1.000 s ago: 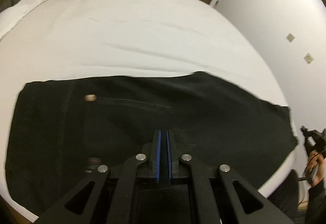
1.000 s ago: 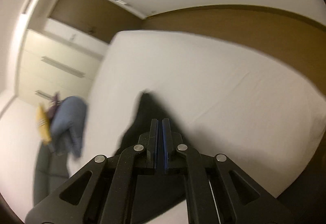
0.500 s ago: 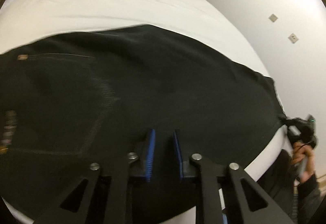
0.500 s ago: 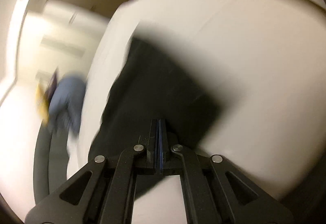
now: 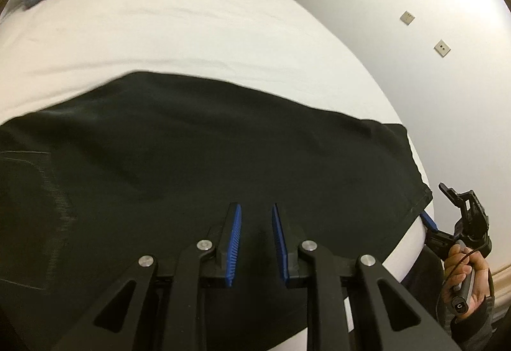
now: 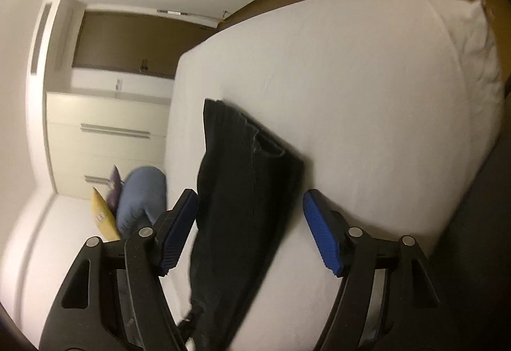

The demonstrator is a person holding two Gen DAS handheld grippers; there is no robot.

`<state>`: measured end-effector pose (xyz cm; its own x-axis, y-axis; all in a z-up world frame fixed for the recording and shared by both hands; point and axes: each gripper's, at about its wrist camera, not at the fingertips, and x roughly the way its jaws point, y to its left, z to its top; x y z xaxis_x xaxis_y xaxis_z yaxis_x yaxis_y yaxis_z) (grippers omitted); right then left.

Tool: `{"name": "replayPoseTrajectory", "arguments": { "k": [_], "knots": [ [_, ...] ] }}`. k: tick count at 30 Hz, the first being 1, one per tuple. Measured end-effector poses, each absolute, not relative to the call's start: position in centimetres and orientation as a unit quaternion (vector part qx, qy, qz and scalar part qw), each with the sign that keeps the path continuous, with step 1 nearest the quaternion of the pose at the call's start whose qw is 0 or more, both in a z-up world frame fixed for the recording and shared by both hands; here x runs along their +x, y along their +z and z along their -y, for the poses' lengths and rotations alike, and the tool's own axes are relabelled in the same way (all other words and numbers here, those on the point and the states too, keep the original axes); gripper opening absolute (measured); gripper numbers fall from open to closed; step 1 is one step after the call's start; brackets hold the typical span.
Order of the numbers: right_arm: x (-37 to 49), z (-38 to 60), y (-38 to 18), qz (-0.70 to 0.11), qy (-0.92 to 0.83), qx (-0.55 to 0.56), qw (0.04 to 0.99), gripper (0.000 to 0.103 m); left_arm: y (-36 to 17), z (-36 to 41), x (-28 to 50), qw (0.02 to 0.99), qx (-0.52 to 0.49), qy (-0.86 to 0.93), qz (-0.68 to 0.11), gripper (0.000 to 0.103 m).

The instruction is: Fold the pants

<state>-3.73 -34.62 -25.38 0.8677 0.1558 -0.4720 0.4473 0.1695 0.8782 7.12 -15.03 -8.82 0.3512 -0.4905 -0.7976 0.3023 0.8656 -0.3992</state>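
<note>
Black pants point(image 5: 198, 159) lay flat on the white bed point(image 5: 179, 32), folded lengthwise into one long dark band along the near edge. In the left wrist view the band ran from the left border to a hemmed leg end point(image 5: 415, 191) at the right, close to the mattress corner; faint stitching showed at the left. In the right wrist view the pants point(image 6: 242, 191) extended away as a tapering strip, the far end narrow, with a raised fold or opening point(image 6: 268, 146) partway along the right edge. The fabric appeared smooth, with few wrinkles.
</note>
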Motion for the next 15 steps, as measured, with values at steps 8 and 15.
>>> {"name": "replayPoseTrajectory", "arguments": {
  "k": [8,15],
  "knots": [
    [0.1,35.4,-27.7,-0.192,-0.092,0.684,0.698,0.042,-10.7,14.6,6.8,0.798,-0.068,-0.233,-0.551,0.023],
    [0.4,35.4,-27.8,-0.208,-0.087,0.682,0.696,0.018,-11.1,16.4,6.1,0.806,-0.04,-0.223,-0.546,0.023]
  ]
}}
